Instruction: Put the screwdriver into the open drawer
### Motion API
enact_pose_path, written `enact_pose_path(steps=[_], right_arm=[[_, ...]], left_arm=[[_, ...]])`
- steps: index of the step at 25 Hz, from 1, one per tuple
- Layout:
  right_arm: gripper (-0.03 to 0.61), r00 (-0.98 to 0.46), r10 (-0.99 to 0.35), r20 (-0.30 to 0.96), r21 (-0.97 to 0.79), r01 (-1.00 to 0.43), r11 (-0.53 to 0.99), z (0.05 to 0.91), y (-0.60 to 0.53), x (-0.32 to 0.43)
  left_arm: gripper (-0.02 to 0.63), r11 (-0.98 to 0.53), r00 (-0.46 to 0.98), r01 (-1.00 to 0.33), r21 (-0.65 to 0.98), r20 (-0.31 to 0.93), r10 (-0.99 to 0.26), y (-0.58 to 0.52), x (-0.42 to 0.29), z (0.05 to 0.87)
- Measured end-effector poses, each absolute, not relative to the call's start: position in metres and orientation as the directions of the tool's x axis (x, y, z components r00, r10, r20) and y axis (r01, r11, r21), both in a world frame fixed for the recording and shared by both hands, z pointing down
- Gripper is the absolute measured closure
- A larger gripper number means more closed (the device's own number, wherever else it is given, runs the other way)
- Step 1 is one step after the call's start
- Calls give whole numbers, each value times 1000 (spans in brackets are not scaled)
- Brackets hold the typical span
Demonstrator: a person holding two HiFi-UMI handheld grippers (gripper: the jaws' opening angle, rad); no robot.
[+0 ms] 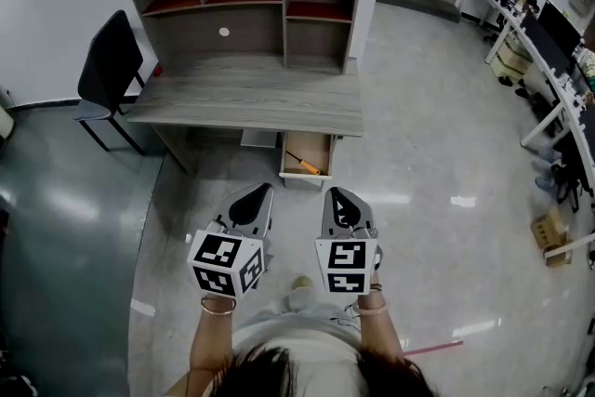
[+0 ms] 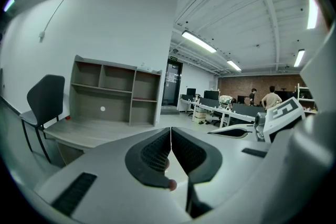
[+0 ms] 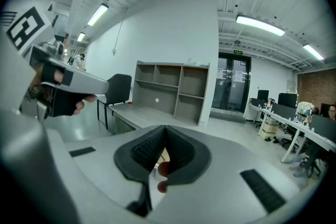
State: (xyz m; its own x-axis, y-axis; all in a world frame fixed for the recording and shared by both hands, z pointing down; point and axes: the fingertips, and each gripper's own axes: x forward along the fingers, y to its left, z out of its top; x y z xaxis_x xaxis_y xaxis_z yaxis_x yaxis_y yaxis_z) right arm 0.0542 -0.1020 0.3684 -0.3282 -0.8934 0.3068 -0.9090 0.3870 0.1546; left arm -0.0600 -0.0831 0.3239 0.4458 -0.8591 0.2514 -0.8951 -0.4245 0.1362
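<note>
**Left gripper (image 1: pixel 257 193) and right gripper (image 1: pixel 338 197) clenched; screwdriver (image 1: pixel 303 163) in drawer (image 1: pixel 302 183)**

Both grippers hover side by side, each with its jaws pressed together on nothing. Ahead, across a stretch of glossy floor (image 1: pixel 418 153), the open drawer juts from under the desk (image 1: pixel 251 93). The orange-handled screwdriver lies inside it, apart from both grippers. A black chair (image 1: pixel 107 70) stands at the desk's left end.
</note>
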Motion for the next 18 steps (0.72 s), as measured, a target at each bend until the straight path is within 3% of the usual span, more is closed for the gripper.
enact_pose_path(steps=[18], right_arm=[[551,-298,-927,228,118,-937,330,332,-12,31]], left_arm=[[595,-507,519,-854,117,257,-815,1,-78,319]])
